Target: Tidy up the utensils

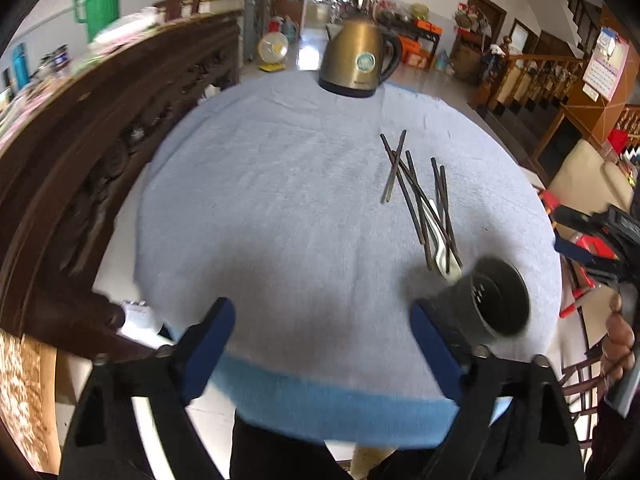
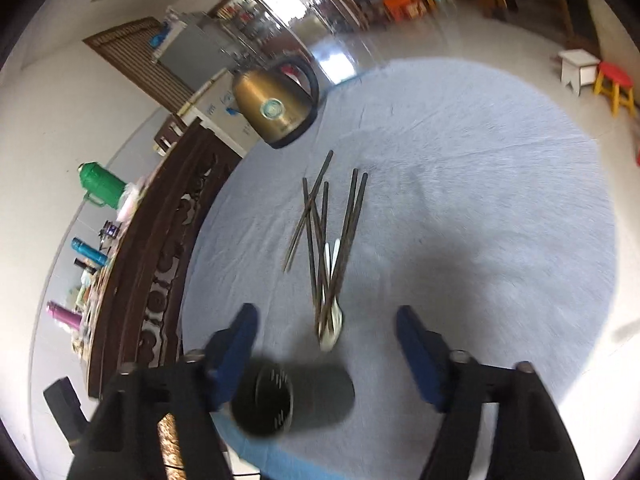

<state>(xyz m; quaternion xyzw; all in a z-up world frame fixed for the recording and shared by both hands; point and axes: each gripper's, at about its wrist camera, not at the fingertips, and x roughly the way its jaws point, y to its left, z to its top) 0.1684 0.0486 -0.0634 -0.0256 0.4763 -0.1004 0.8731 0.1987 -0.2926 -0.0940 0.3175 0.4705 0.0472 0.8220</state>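
Several dark chopsticks (image 1: 416,196) lie crossed on the grey-blue cloth (image 1: 280,200), over a white spoon (image 1: 440,236). A dark perforated holder cup (image 1: 490,298) lies tipped on its side near the table's front right, just right of my left gripper's right finger. My left gripper (image 1: 322,332) is open and empty above the front edge. In the right wrist view the chopsticks (image 2: 324,236) and spoon (image 2: 332,328) lie ahead, and the cup (image 2: 296,398) lies between the fingers of my open right gripper (image 2: 326,340), close to the left finger.
A brass kettle (image 1: 358,62) stands at the table's far edge and also shows in the right wrist view (image 2: 276,108). A carved dark wooden sideboard (image 1: 92,168) runs along the left, holding a green jug (image 1: 100,0) and bottles. The other gripper's body (image 1: 600,232) shows at the right.
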